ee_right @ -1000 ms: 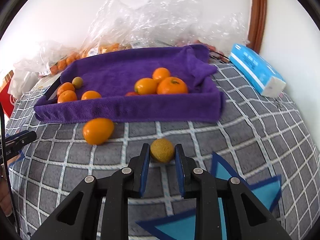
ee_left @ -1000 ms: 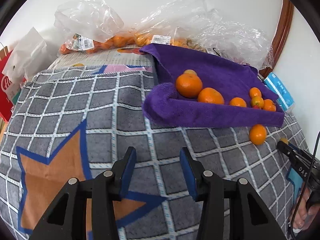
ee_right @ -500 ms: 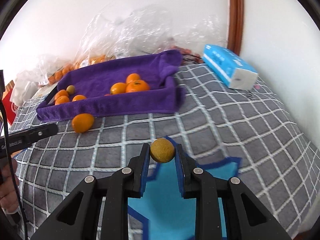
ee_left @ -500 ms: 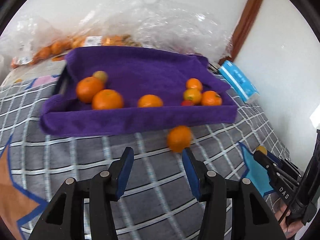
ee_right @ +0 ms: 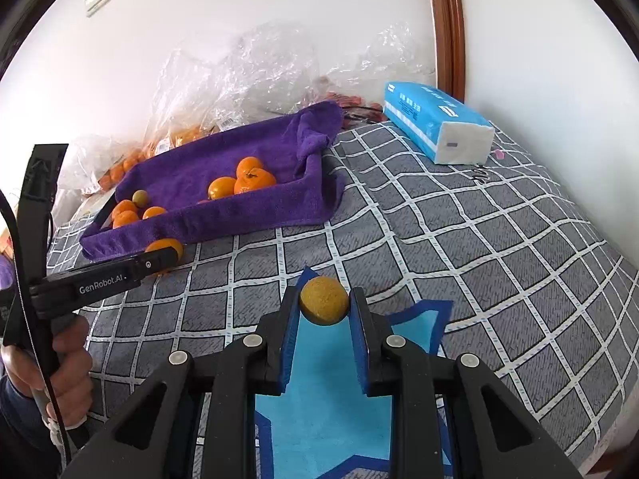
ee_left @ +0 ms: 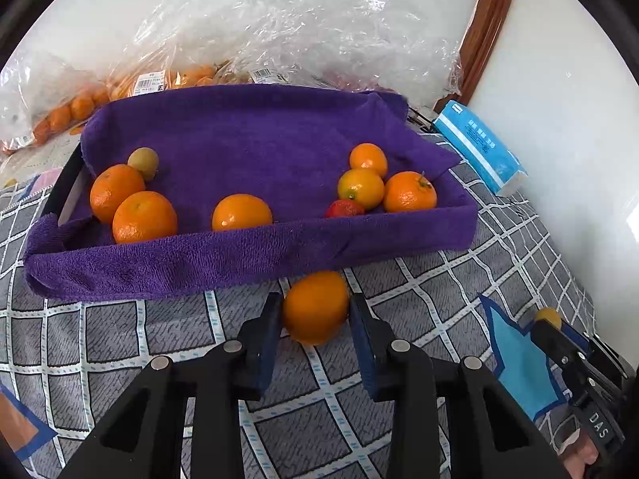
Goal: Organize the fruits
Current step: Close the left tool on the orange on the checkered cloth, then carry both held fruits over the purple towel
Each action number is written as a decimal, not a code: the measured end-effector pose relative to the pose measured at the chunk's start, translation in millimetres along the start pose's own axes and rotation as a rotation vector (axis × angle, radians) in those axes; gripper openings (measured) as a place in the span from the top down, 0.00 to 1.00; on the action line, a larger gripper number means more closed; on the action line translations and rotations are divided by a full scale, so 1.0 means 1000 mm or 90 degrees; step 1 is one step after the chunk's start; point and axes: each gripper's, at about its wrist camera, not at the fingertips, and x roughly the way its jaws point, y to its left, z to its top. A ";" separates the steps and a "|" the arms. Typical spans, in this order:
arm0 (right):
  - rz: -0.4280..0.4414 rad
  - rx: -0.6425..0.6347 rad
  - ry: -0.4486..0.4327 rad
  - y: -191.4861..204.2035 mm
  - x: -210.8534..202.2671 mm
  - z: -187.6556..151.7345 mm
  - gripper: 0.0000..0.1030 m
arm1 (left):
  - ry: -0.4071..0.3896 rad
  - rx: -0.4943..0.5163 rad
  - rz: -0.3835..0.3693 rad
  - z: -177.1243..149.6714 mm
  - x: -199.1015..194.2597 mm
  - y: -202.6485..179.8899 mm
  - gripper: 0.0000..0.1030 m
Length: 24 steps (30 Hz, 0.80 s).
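Since a second ago, left gripper point(ee_left: 315, 311) reaches loose orange point(ee_left: 316, 306) beside purple-towelled tray point(ee_left: 255, 255); jaws closing around it. Right gripper point(ee_right: 324, 304) clamps small brownish-yellow fruit point(ee_right: 323, 300) above checked cloth point(ee_right: 499, 239).

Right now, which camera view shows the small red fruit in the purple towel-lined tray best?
The left wrist view: the small red fruit shows clearly behind the near wall of the purple towel-lined tray. In the right wrist view, only a reddish sliver peeks over that wall.
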 end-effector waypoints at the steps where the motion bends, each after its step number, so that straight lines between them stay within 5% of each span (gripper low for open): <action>1: 0.000 -0.002 -0.001 0.002 0.000 0.000 0.76 | 0.001 -0.006 -0.002 -0.001 -0.002 0.002 0.69; 24: 0.012 -0.001 -0.030 0.060 -0.026 0.030 0.76 | -0.065 -0.074 0.044 -0.018 -0.106 0.068 0.69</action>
